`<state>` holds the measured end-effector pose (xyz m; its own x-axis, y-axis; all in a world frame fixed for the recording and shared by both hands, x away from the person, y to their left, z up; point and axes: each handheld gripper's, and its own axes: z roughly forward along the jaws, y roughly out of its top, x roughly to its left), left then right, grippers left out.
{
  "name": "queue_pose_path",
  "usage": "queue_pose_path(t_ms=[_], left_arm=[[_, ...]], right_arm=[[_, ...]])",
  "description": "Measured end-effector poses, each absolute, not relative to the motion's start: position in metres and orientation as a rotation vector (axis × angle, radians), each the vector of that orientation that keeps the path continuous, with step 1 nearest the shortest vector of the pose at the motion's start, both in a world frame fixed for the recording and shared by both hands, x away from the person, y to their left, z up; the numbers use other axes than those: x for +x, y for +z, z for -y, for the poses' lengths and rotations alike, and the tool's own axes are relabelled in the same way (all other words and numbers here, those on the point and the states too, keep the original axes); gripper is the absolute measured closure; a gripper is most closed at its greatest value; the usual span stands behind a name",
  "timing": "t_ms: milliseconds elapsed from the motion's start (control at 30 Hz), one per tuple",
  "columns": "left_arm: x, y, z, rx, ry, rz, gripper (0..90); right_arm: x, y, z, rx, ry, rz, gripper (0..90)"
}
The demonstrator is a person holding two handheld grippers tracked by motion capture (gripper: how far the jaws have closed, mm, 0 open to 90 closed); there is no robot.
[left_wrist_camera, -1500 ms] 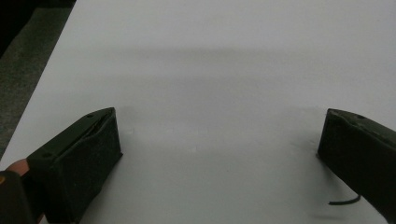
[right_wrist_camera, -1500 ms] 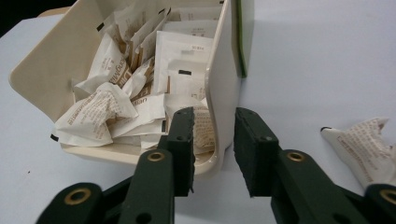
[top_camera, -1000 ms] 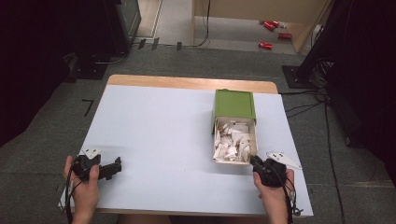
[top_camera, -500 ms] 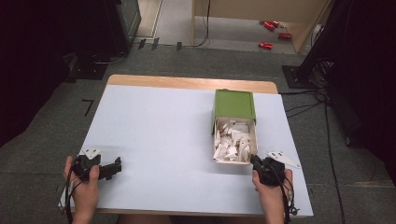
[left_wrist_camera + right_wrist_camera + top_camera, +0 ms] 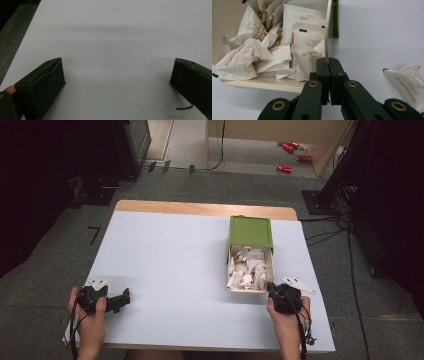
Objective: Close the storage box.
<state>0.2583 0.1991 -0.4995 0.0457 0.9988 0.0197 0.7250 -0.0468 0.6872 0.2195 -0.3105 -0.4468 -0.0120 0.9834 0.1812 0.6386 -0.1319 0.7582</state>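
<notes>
The box [image 5: 250, 255] sits right of centre on the white table [image 5: 170, 260], its green sleeve pushed back and its cream tray filled with white sachets [image 5: 269, 47]. Their brown print is partly legible: "Milk" on one; the rest is too creased to read. The right gripper [image 5: 329, 65] has its jaws pressed together on the tray's near right wall. One sachet [image 5: 409, 80], cut off by the frame edge, lies loose on the table. The left gripper [image 5: 117, 75] rests spread wide, gripping nothing, well apart from the box.

Matt surfaces, crinkled paper

A smooth matt white table [image 5: 165, 260] edged in wood is seen; crinkled paper packets [image 5: 259, 50] are held in a cream card box [image 5: 231, 270].
</notes>
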Motion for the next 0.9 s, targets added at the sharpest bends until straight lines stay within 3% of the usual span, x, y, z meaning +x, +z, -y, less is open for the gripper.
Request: queue_pose_path(t_ms=[767,900], left_arm=[[0.258,-0.499,-0.199,1.827,0.708,-1.73,0.0],[0.258,-0.499,-0.199,1.827,0.708,-1.73,0.0]], right_arm=[[0.257,-0.447,0.315,1.786,0.984,-1.662,89.1],[0.254,-0.446,0.316,1.791,1.007,-1.67,84.4]])
